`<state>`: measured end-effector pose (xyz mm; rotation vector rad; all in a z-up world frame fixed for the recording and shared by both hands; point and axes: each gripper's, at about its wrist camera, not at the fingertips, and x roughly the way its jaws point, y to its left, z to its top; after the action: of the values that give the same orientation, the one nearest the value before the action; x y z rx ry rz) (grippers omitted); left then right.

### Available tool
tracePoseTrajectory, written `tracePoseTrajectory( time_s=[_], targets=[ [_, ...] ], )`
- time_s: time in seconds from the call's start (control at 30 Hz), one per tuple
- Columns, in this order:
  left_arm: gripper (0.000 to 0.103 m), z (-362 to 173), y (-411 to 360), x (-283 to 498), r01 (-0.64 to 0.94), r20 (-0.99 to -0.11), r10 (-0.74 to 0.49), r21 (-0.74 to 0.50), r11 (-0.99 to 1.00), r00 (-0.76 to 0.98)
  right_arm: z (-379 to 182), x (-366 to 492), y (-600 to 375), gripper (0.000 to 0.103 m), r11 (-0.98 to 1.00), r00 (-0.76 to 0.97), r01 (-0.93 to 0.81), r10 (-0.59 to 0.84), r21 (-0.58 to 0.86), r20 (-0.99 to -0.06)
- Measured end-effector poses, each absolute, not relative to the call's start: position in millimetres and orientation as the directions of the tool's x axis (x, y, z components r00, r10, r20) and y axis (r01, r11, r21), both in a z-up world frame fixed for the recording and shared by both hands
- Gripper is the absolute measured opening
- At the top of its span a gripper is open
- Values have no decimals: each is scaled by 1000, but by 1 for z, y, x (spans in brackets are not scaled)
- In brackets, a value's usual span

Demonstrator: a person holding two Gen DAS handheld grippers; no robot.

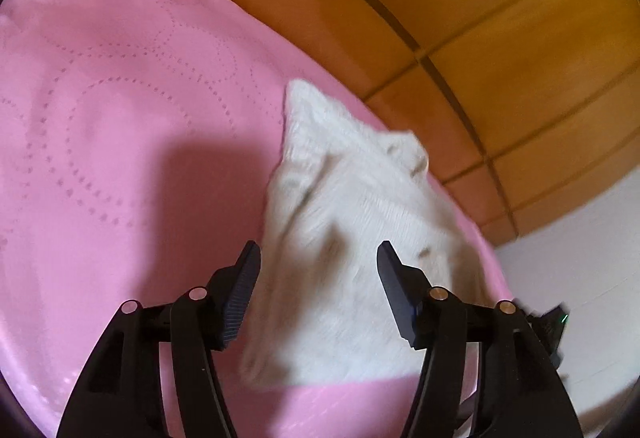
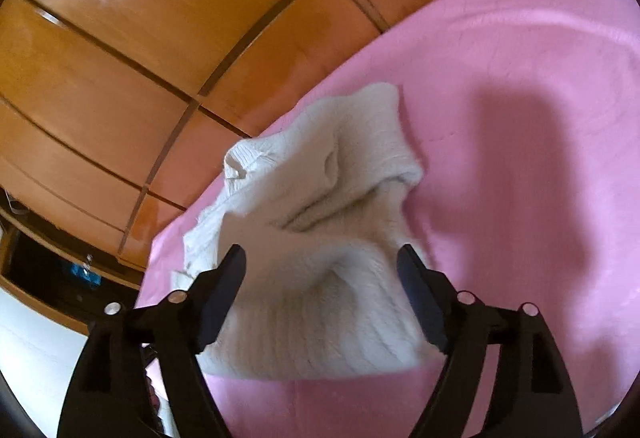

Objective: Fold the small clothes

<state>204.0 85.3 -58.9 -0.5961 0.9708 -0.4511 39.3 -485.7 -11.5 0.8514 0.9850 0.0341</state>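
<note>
A small cream knitted sweater (image 1: 352, 238) lies rumpled and partly folded on a pink bedspread (image 1: 100, 142), close to the bed's edge. It also shows in the right wrist view (image 2: 320, 238), with its ribbed hem nearest the camera and a cuff or collar opening at the far left. My left gripper (image 1: 318, 258) is open and hovers over the near part of the sweater, holding nothing. My right gripper (image 2: 320, 266) is open above the sweater's near hem, jaws wide apart, holding nothing.
The pink bedspread (image 2: 520, 118) covers the bed. Orange wooden wardrobe panels (image 1: 480, 18) stand behind the bed's edge and also show in the right wrist view (image 2: 120, 58). A white floor (image 1: 580, 258) lies beside the bed. A dark open shelf (image 2: 60, 278) sits low at left.
</note>
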Motion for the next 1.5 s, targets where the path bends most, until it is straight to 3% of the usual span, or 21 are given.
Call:
tracePoseTrajectory(
  time_s=[0.2,0.37,0.4,0.43,0.47,0.57,0.7,0.97,1.23,1.3,1.33,1.37,1.5],
  targets=[
    [59,-89,76,179,160,-668,-616,-613,774,419,-22,20,-460,84,835,483,270,313,479,-818],
    [59,-93,59,171,201,-661,-590,-570,797,465,-49,35,-424,59,916,413,224,221,334,-883],
    [56,-93,56,172,205,-665,-590,-567,798,457,-50,38,-420,44,921,419,225,204,318,-885],
    [30,-93,55,173,211,-674,-590,-562,800,444,-50,41,-419,25,917,423,227,211,328,-881],
    [19,-93,54,173,216,-691,-585,-550,807,425,-48,43,-418,25,906,422,230,237,357,-875],
    [15,-89,56,166,223,-682,-592,-556,801,429,-38,38,-414,21,913,435,214,230,348,-871],
    [13,-80,65,148,239,-658,-618,-577,781,431,-22,17,-424,18,865,452,230,312,447,-835],
    [12,-72,88,93,243,-627,-667,-630,738,401,-5,-38,-427,17,823,423,230,395,519,-815],
    [15,-87,93,46,195,-701,-622,-595,780,348,-22,-88,-433,15,847,310,283,364,451,-878],
    [21,-81,93,52,205,-710,-603,-570,795,364,-16,-84,-436,25,856,323,287,336,430,-885],
    [34,-78,93,56,207,-715,-586,-552,808,381,-10,-80,-436,38,866,341,285,310,412,-887],
    [47,-73,94,62,205,-718,-563,-529,824,410,-4,-76,-435,44,877,362,274,286,395,-887],
    [51,-60,96,80,222,-711,-532,-488,844,460,23,-45,-405,61,951,439,142,188,275,-879]
  ],
)
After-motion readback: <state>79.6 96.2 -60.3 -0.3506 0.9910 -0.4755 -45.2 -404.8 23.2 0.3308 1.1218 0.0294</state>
